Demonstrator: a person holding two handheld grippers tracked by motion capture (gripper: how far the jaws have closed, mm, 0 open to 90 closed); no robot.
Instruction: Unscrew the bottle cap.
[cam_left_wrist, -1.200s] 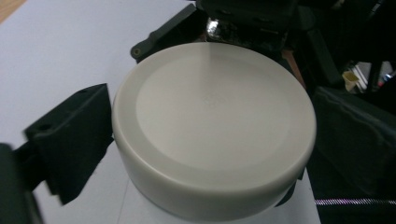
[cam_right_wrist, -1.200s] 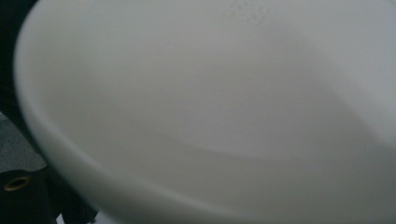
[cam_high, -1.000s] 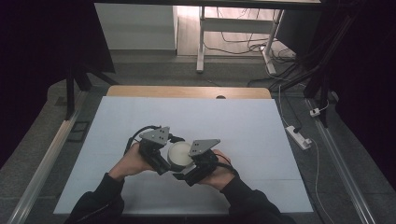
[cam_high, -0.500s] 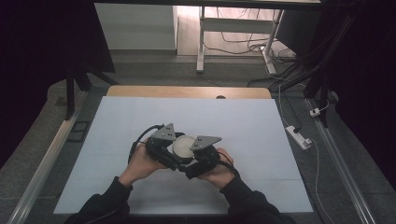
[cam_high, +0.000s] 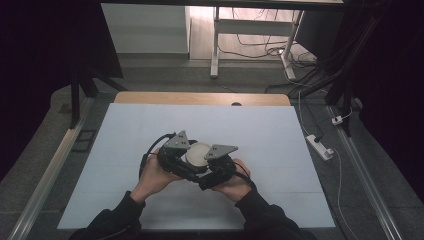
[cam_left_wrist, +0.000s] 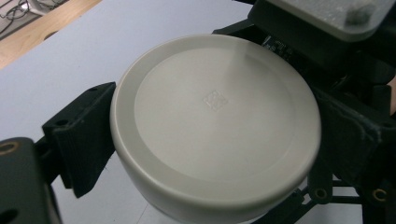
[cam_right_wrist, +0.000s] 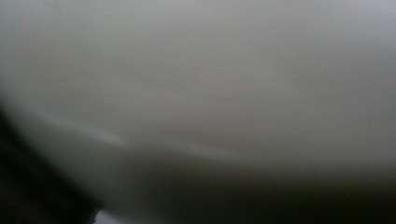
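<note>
Holding a round off-white plastic lidded container (cam_left_wrist: 215, 126) between two claws.

The left claw (cam_left_wrist: 205, 140) is clamped on its sides, black jaws pressed against opposite walls, apparently to steady it; the right claw (cam_high: 216, 167) is set close against it, its jaws' state untellable. It is kept just above the pale blue tabletop (cam_high: 280, 140), near the middle.

Both forearms come in from the bottom of the high view in dark sleeves, angled inward so the hands meet near the middle. The left hand (cam_high: 155, 175) grips the left tool (cam_high: 186, 156), its grey plate on top and its cable looping out to the left. The right hand (cam_high: 235, 184) holds the right tool (cam_high: 206, 161) just beside it, the two tools' heads close together. In the left gripper view the left tool's black jaws stand apart
</note>
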